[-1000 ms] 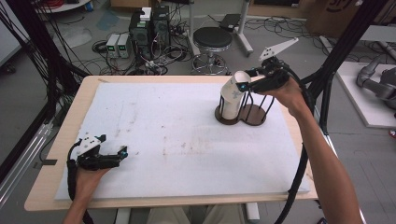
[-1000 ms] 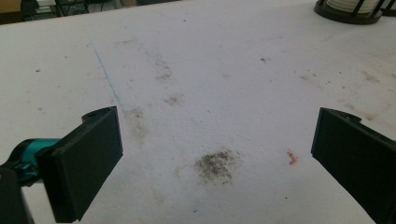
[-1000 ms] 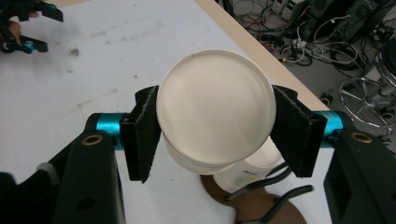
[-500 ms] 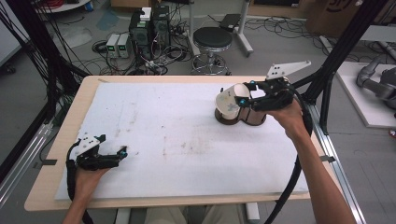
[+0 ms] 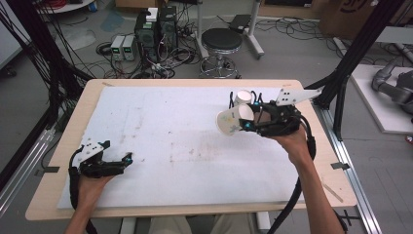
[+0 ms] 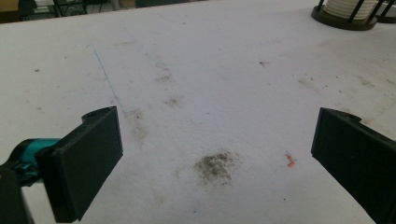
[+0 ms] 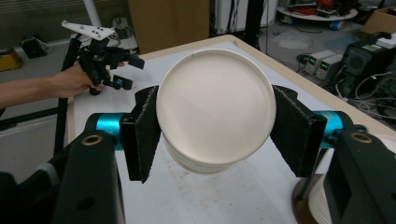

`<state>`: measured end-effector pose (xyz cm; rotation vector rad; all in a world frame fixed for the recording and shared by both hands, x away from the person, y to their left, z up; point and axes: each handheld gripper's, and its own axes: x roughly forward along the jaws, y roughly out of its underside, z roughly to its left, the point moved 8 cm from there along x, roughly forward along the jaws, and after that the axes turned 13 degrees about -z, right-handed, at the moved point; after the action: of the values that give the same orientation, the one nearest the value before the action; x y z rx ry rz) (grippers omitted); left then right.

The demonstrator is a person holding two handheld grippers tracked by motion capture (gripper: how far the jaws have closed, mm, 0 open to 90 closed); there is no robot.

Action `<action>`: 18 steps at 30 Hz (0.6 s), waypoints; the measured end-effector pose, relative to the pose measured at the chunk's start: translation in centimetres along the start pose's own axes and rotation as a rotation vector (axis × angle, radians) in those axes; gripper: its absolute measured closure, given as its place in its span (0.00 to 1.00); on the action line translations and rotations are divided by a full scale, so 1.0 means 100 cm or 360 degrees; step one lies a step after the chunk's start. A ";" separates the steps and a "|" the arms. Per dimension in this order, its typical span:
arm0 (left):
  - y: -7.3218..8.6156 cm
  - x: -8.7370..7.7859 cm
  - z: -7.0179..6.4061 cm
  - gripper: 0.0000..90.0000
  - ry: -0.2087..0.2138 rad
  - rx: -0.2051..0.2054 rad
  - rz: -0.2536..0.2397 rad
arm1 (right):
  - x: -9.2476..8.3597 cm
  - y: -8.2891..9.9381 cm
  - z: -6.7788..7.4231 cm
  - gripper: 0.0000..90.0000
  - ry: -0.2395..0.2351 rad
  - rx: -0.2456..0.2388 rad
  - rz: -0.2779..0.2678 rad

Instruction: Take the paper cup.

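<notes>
Two grippers are mine to mind, and nearest to me the left gripper rests low on the bench at the front left, jaws spread wide with nothing between them; its own view shows bare white padding with a dark smudge and a small orange scrap lying in the gap. Farther out on the right, the right gripper holds a white paper cup lifted off the surface and tipped on its side, its flat base facing the riding camera while the black pads pinch the wall from both sides. I judge the step in hand to be carrying this cup away from the dispenser rack, which stands just behind the gripper at the far right with more stacked cups in it. To do it well, I would keep the squeeze light, since a paper wall buckles easily and the pads sit near the base, where it is stiffest. I would roll the wrist back before lowering, so the cup meets the padding flat instead of on an edge. I would also clear the rack's black posts before swinging leftward, and pick an open patch toward the middle, well apart from the idle left gripper.
</notes>
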<state>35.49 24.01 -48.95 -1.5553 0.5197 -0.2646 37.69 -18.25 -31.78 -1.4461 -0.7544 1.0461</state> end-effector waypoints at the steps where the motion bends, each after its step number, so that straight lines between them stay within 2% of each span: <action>1: 0.000 0.000 0.000 0.02 -0.0002 0.0001 -0.0001 | 0.002 0.003 0.002 0.43 -0.0004 0.0005 0.0001; 6: 0.000 0.000 0.000 0.02 -0.0003 0.0002 -0.0011 | 0.014 0.015 0.014 0.43 -0.0083 -0.0019 -0.0019; 9: 0.000 -0.001 0.000 0.02 -0.0004 0.0002 -0.0012 | 0.021 0.024 0.022 0.42 -0.0102 -0.0033 0.0013; 10: 0.000 -0.001 0.000 0.02 -0.0004 0.0003 -0.0011 | 0.025 0.030 0.026 0.43 -0.0117 -0.0018 0.0007; 18: 0.000 -0.001 0.000 0.02 -0.0003 0.0003 -0.0011 | 0.033 0.047 0.033 0.42 -0.0160 0.0026 -0.0049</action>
<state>35.44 24.07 -48.90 -1.5557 0.5128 -0.2686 35.47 -14.64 -36.90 -1.3720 -0.8362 1.1052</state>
